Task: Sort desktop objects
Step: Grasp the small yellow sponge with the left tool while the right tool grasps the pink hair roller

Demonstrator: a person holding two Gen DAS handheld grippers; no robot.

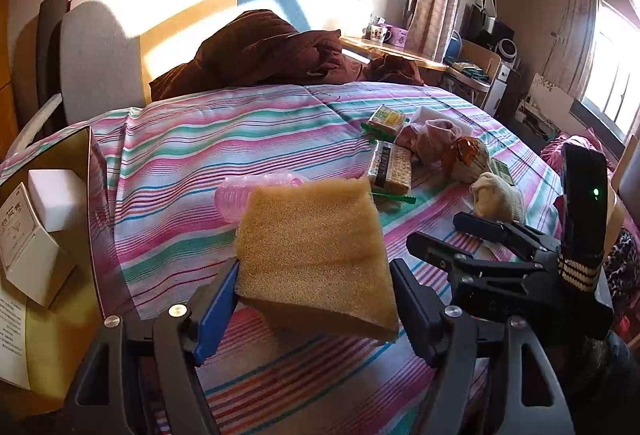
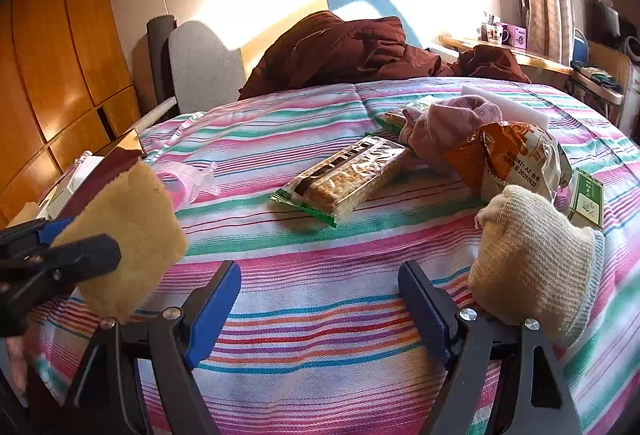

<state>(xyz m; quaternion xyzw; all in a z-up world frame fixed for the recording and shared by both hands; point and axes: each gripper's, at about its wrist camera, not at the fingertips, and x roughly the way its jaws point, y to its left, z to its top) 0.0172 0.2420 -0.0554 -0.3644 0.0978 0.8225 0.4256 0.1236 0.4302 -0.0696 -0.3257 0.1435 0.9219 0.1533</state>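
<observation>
Gripping one porous yellow sponge (image 1: 316,255), the left gripper (image 1: 314,299) hovers over a striped bedspread (image 1: 180,155). The right gripper (image 2: 320,299) gapes empty beside one knitted cream glove (image 2: 532,259); two cracker packets (image 1: 390,167) lie beyond.

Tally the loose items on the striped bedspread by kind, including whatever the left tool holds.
Cracker packs: 2
Orange snack bag: 1
Knitted pieces: 2, pink and cream
Pink bottle: 1
White foam block: 1
Green carton: 1
Yellow sponge, gripped in left tool: 1
Total: 9
</observation>
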